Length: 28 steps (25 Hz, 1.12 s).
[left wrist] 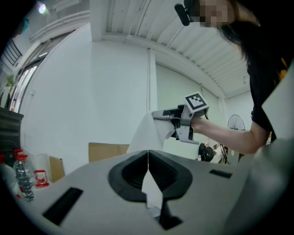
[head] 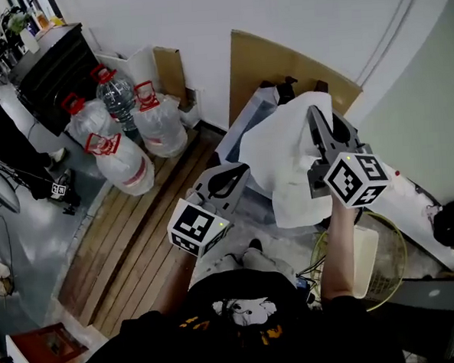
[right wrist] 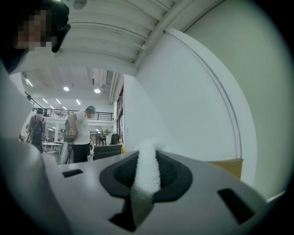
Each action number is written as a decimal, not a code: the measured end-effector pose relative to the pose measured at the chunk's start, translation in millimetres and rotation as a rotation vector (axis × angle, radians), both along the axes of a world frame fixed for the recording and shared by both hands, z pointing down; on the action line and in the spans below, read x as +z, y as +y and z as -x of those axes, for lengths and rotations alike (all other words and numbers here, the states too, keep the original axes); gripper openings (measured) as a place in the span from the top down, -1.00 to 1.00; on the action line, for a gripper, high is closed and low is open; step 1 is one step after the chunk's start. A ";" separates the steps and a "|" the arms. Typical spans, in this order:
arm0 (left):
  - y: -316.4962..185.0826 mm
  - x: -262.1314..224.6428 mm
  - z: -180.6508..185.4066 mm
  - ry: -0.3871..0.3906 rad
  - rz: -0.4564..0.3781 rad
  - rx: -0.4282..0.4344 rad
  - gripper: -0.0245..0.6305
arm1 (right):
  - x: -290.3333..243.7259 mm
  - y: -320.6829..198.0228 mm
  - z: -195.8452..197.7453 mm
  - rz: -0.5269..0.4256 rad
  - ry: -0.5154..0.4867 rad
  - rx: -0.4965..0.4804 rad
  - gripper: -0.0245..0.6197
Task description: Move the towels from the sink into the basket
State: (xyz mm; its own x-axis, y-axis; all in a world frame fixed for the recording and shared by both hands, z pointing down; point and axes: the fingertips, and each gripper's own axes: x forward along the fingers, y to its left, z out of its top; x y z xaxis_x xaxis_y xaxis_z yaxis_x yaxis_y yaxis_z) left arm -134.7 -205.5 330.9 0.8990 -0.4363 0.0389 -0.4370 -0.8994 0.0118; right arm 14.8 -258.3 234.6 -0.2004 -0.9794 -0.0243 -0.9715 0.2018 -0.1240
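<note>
We hold 1 towel (head: 280,166) aloft: right gripper (head: 313,114) fingers clamped on its top, left gripper (head: 241,168) fingers pinching its 9 o'clock edge. Basket (head: 393,266) at 5 o'clock.

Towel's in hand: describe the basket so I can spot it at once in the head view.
Find the pale green wall on the right, then look down beside the person's right forearm, under the right gripper that grips the white towel. The basket sits there: round, open wire with a yellowish rim, unlike the red-handled water jugs far left.
</note>
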 end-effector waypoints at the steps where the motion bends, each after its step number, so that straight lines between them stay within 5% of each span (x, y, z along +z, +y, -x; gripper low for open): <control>1: 2.0 -0.4 -3.5 0.002 0.000 0.013 0.90 | -4.5 6.1 -3.3 -0.012 -0.004 0.014 0.74; 8: 25.2 -12.4 -39.8 0.017 -0.012 0.134 0.90 | -52.5 63.7 -42.9 -0.115 0.029 0.141 0.74; 14: 59.3 -26.2 -104.9 0.042 -0.032 0.247 0.90 | -81.3 130.6 -109.2 -0.185 0.046 0.272 0.74; 21: 126.5 -20.0 -197.8 0.036 -0.014 0.424 0.90 | -77.9 227.7 -207.4 -0.179 0.057 0.468 0.74; 28: 190.7 -4.9 -282.6 0.011 0.019 0.574 0.90 | -33.7 319.7 -304.9 -0.071 0.070 0.666 0.74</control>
State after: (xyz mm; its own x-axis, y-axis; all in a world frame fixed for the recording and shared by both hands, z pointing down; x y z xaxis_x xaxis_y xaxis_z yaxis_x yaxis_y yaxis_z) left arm 147.9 -14.7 326.1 0.9920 0.1226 0.0315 0.1216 -0.9921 0.0321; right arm 319.7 61.3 200.9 0.4423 -0.8910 -0.1023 -0.8968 -0.4378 -0.0644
